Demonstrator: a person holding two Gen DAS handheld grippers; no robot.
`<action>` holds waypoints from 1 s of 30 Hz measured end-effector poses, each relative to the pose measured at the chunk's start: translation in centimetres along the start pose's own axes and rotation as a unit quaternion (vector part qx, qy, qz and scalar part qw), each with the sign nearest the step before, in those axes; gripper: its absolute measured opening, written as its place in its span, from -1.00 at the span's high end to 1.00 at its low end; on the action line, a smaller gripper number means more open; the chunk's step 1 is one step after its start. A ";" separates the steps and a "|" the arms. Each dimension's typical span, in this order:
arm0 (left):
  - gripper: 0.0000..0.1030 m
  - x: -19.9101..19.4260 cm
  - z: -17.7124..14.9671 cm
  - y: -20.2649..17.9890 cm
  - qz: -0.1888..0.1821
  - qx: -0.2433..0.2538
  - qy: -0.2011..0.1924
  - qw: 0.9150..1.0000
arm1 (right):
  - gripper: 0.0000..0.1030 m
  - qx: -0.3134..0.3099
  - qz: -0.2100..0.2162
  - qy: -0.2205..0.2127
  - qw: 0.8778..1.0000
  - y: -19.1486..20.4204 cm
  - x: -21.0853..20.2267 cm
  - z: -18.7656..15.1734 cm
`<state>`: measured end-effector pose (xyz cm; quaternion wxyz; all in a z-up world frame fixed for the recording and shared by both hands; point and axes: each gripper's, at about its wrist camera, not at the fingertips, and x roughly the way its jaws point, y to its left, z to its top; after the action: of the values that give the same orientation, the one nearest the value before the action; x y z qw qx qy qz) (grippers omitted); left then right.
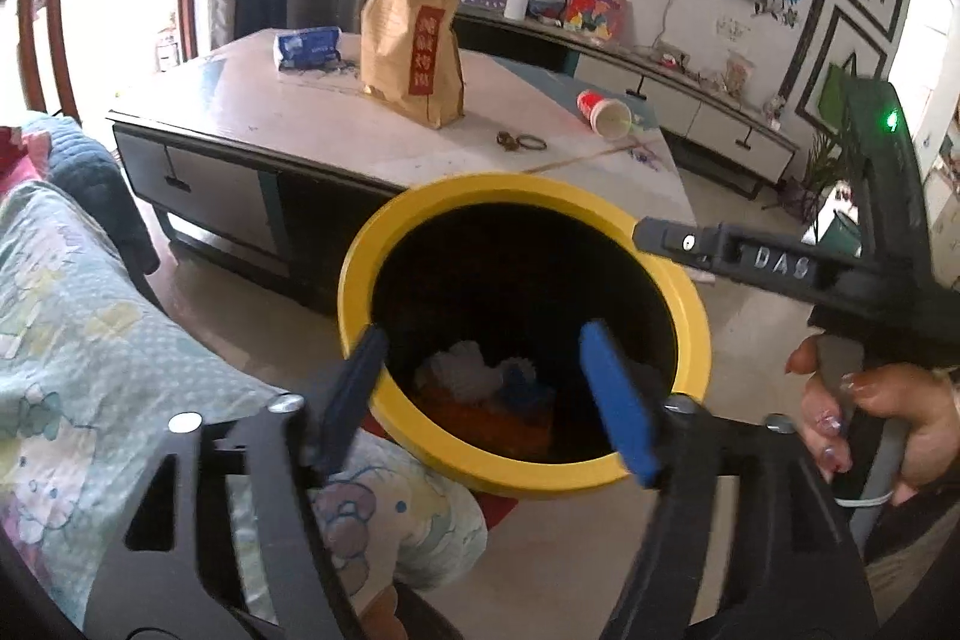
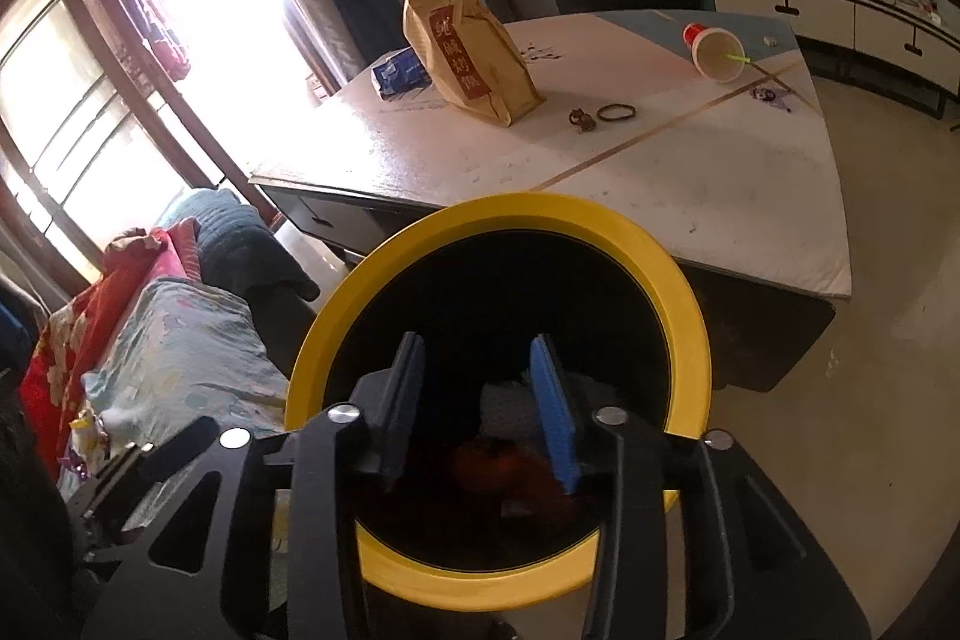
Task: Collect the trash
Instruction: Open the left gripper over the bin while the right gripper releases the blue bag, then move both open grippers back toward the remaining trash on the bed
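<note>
Nearest, the left tool (image 1: 480, 370) and the right tool (image 2: 480, 388) both hang released over the yellow-rimmed bin (image 2: 690, 340), which holds what looks like crumpled paper (image 1: 462, 370). Beyond on the bench (image 2: 660, 172) stand a paper bag (image 2: 474, 58), then a tipped red cup (image 2: 714, 49) far right.

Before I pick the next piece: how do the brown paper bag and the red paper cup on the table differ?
The brown paper bag stands upright, while the red paper cup lies tipped on its side, its open mouth toward the camera. The bag looks much the larger. The bag carries a red label with characters; the cup is red outside, pale inside, with a green straw-like stick at its mouth. Both rest on the table, well apart, neither gripped.
</note>
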<state>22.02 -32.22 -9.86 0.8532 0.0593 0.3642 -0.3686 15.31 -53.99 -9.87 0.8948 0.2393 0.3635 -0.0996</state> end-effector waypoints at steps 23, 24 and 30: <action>-0.79 -10.2 -0.8 5.8 0.084 -0.082 -0.079 0.990 | -0.38 -0.088 0.038 -0.040 0.995 8.5 -3.0 -1.3; -0.79 -10.6 -0.8 6.0 0.089 -0.084 -0.082 0.989 | -0.38 -0.094 0.044 -0.040 0.994 9.0 -3.2 -1.4; -0.79 -13.3 -1.5 8.0 0.122 -0.108 -0.101 0.981 | -0.38 -0.112 0.060 -0.043 0.991 11.3 -3.9 -2.0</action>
<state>20.40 -18.09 -3.47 0.9256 -0.0266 0.3034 -0.2248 15.33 -43.19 -4.37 0.9352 0.1540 0.3185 -0.0145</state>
